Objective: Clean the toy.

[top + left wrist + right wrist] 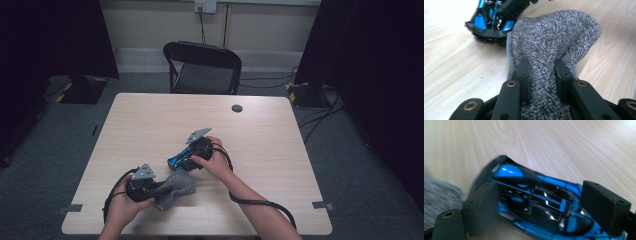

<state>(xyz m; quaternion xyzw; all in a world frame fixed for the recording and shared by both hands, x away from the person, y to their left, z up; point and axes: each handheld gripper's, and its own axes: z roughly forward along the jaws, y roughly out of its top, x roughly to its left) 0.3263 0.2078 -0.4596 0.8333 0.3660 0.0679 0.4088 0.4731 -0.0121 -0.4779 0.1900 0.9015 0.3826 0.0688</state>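
On the pale wooden worktop, the left gripper is clenched on a grey knitted sock lying near the front edge. Just beside it, the right gripper grasps a blue toy car across its body.

both forearms enter from the near table edge. left gripper, low at the left, jaws clamped on the cloth. right gripper, angled toward it, jaws wide around the toy car.

pale wooden table, grey cloth perhaps resting
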